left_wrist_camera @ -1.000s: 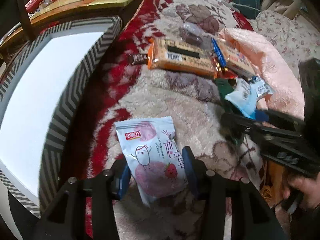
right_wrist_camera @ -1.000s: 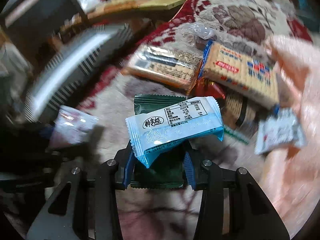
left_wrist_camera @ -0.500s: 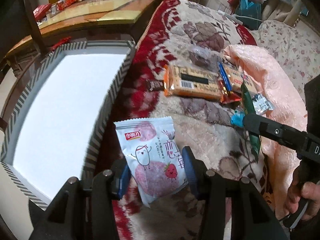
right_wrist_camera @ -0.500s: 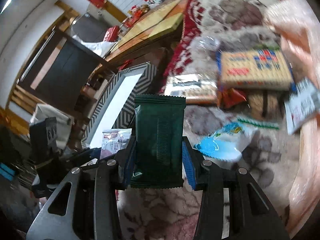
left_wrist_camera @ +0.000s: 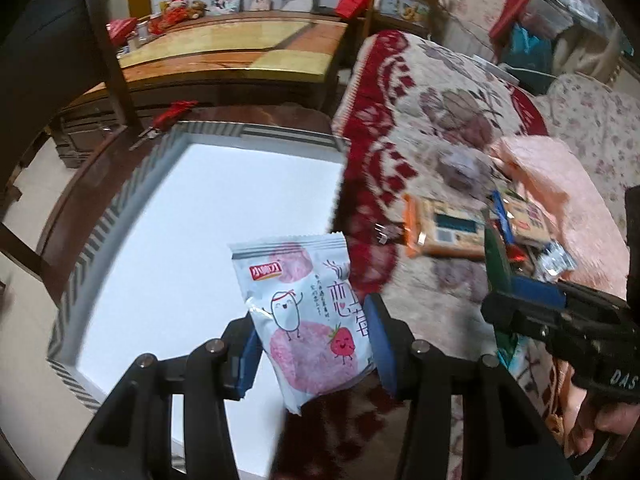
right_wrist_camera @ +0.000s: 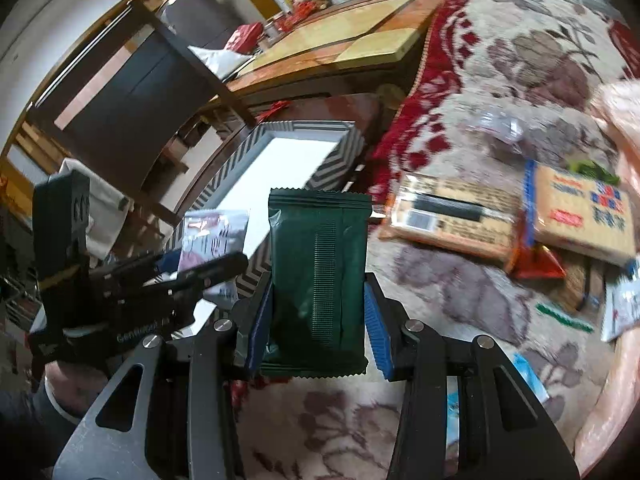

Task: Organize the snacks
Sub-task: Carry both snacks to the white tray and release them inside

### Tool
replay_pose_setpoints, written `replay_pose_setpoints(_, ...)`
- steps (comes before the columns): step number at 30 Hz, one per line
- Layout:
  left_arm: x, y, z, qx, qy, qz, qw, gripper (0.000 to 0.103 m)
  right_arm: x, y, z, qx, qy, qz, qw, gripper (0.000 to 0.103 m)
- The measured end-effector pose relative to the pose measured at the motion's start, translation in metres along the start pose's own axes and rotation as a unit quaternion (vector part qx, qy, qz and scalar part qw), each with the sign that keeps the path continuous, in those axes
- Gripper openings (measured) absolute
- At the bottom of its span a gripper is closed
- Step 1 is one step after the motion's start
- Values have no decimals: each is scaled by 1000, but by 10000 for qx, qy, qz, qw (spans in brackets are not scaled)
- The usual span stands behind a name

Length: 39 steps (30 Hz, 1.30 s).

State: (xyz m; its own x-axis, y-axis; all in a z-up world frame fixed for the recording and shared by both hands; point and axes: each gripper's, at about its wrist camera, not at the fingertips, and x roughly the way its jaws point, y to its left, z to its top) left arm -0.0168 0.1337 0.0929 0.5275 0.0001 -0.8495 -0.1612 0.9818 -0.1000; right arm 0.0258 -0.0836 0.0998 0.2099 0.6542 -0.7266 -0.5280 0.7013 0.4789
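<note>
- Left gripper [left_wrist_camera: 310, 344]: we clamp the pink-and-white snack packet [left_wrist_camera: 304, 312] over the striped box [left_wrist_camera: 80, 256], ready to drop.
- Right gripper [right_wrist_camera: 316, 320]: we clamp the green packet [right_wrist_camera: 318, 280] upright near that box, queued behind.

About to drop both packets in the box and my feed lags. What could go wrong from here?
1. The pink packet hangs over the box rim; released now, it may land on the blanket.
2. The green packet is not over the box yet.
3. The left tool and right tool are converging and could collide.
</note>
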Motion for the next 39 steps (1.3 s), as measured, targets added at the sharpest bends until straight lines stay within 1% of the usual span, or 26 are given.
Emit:
replay_pose_setpoints(12,12,53,16,-379,43,313,9988,51,39,41,24,-423,285,63,9987,42)
replay_pose_setpoints(15,19,71,23,-572,79,375,9976,50,50,50,33,-478,317,106,9983,42)
replay_pose_setpoints(20,31,95,33,-815,132,536,9951,51,72,64,59,-564,305,145,9978,42)
replay_pose_setpoints(24,42,109,37,-973,226,607,9931,51,100,73,77,-678,413,48,9968,42)
replay_pose_setpoints(27,50,112,36,-1006,283,673,9923,51,122,78,85,-729,533,0,9959,42)
replay_pose_setpoints(34,65,121,33,-1073,440,772,9902,51,163,79,87,-981,821,-479,9906,42)
replay_pose_setpoints(39,70,127,29,-1219,551,765,9880,51,175,81,86,-1068,896,-550,9887,42)
